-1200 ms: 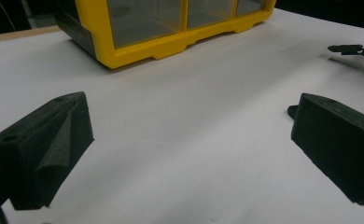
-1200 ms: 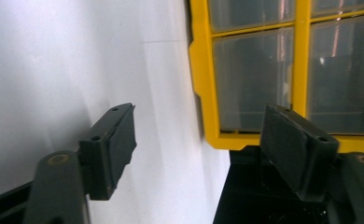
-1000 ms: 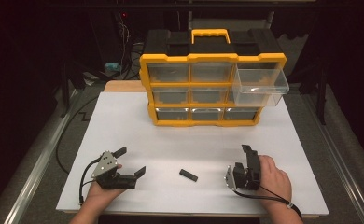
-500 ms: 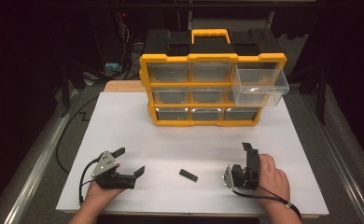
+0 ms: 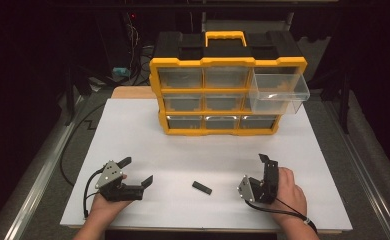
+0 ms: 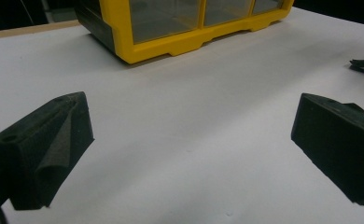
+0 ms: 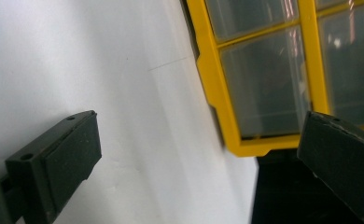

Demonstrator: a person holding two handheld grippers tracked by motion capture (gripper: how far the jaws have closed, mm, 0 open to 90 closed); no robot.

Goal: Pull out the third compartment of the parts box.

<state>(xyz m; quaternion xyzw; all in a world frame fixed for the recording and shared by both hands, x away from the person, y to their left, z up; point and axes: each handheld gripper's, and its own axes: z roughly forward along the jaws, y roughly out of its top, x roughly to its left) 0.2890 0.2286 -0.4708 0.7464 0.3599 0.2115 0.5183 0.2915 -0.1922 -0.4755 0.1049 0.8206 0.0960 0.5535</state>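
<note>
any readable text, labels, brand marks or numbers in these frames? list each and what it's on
None readable.
Yellow organizer: no legible brand or label on its frame, handle or drawers.
Pulled-out clear drawer: no markings seen.
Small black part on the white table: too small to tell.

The high view looks forward and down over the white table (image 5: pixel 133 130) from the person's side. Both gripper views sit low and close, facing the yellow plastic drawer cabinet (image 5: pixel 223 95) (image 6: pixel 171 28) (image 7: pixel 264 79), which all three views share.
</note>
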